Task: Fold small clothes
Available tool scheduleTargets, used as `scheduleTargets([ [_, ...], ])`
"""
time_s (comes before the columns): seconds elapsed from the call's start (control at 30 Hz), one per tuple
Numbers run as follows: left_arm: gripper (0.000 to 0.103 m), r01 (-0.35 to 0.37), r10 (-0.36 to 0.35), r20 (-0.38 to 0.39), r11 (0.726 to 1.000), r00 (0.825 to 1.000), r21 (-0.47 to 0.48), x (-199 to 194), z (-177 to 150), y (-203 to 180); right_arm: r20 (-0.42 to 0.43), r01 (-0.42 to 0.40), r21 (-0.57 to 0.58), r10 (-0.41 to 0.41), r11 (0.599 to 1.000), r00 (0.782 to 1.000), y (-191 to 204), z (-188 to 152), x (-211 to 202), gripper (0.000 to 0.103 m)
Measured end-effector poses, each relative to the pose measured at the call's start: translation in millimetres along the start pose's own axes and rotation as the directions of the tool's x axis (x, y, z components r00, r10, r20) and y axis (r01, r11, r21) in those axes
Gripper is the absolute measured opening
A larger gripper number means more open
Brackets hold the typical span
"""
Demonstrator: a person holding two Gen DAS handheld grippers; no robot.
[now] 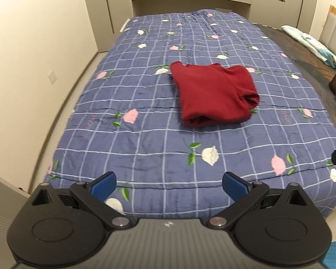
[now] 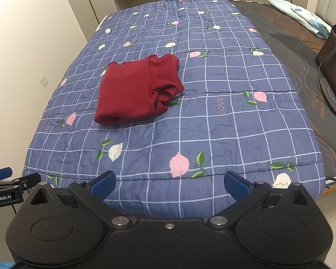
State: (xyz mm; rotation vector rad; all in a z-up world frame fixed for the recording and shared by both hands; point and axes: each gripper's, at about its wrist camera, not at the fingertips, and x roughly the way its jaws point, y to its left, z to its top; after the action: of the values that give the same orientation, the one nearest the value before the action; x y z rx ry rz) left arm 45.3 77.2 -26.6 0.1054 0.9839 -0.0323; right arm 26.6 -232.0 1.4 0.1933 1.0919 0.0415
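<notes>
The left gripper (image 1: 169,185) hangs at the near edge of the blue checked floral quilt (image 1: 145,134), blue-padded jaws spread wide, nothing between them. A folded dark red knit garment (image 1: 212,94) lies mid-quilt, well apart from both tools. The right gripper (image 2: 170,183) is likewise spread and empty. A brown leather bag (image 2: 333,67) stands far right.

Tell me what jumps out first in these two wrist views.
The red garment stands out most: it lies folded in a compact bundle mid-bed on the blue checked floral quilt, touched by neither gripper. Both the left gripper and the right gripper hang over the near edge, jaws wide apart and empty. A dark brown handbag stands on the bare mattress at right.
</notes>
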Motion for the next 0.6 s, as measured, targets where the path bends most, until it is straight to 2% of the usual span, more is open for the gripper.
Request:
scheduleTargets([
  [0.6, 0.102, 0.022, -0.022, 0.003, 0.999, 1.000, -0.027, 4.7, 6.1, 9.1, 0.000, 0.003, 0.001, -0.003, 1.000, 1.000, 1.5, 1.1, 2.7, 0.102],
])
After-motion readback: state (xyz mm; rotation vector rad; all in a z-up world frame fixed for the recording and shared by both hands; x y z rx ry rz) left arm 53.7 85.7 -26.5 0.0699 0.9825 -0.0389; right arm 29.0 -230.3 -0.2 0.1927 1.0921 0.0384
